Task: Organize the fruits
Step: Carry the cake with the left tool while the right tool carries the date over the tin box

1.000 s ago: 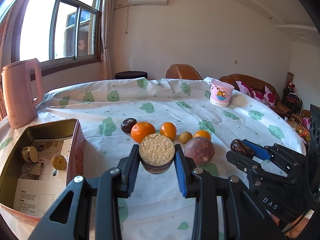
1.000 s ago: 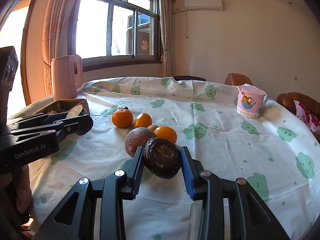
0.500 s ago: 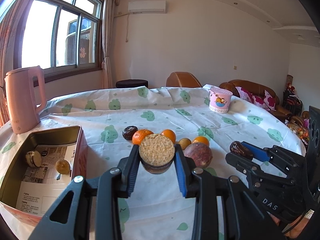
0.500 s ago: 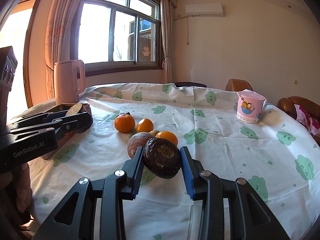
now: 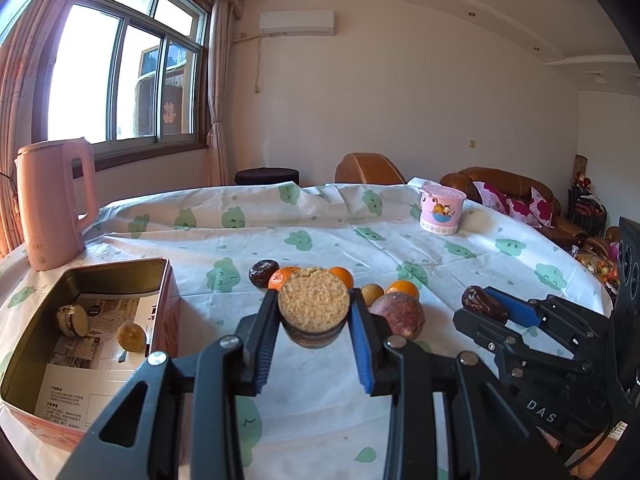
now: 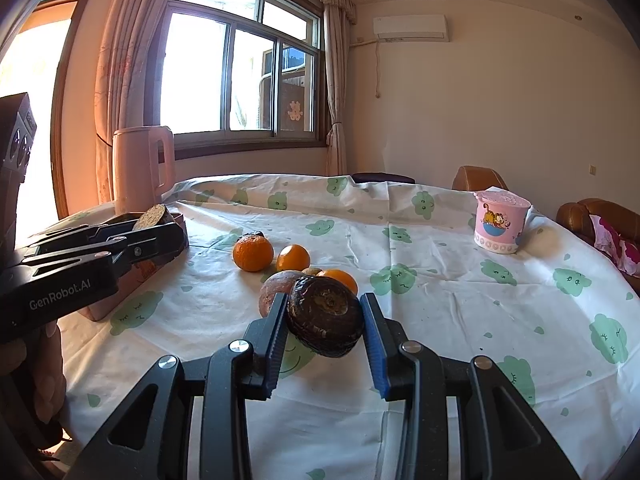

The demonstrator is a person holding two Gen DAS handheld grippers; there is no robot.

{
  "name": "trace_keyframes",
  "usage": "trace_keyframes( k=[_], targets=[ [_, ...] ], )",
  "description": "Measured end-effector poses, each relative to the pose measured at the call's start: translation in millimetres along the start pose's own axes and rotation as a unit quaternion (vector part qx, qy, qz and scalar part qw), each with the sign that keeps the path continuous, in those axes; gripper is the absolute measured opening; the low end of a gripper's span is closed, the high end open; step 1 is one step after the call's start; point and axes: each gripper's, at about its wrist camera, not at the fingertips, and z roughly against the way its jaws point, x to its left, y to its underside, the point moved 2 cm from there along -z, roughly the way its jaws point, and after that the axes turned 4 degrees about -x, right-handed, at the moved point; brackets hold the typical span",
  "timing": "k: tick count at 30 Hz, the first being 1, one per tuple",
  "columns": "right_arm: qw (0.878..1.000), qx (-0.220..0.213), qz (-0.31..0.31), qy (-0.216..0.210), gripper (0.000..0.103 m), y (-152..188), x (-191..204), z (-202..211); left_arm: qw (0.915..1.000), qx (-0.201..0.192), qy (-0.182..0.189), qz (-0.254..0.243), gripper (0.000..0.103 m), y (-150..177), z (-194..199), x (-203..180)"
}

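Both hand-held grippers stay clamped: left hand-held gripper (image 5: 313, 314) on a cut fruit half (image 5: 313, 306), right hand-held gripper (image 6: 325, 322) on a dark fruit (image 6: 325, 320). Little has shifted; box (image 5: 120, 276) waits at nine o'clock.

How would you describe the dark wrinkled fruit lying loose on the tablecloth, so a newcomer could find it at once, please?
Start at the open tin box near the pink kettle, then look across the tablecloth to the row of fruit. The dark wrinkled fruit lies at the row's end nearest the box, beside the large orange. It is the only near-black fruit there.
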Motion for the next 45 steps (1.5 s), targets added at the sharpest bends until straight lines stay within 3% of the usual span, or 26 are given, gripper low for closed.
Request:
trace_keyframes(
  k=[19, 30, 45],
  targets=[
    [1.0, -0.021, 0.009, -0.003, 0.038, 0, 1, 5, 0.9992, -0.038, -0.006, -0.009, 0.035, -1, 13, -3],
    [0.999, -0.026, 0.022, 0.001, 0.038, -6, 6, 8, 0.9992, -0.039, -0.013, 0.002, 0.035, -4, 18, 5],
    [0.996, -0.023, 0.031, -0.079, 0.038, -49, 51, -8, 0.9961, -0.025, -0.082, 0.021, 0.035, -17, 35, 61]
  ],
)
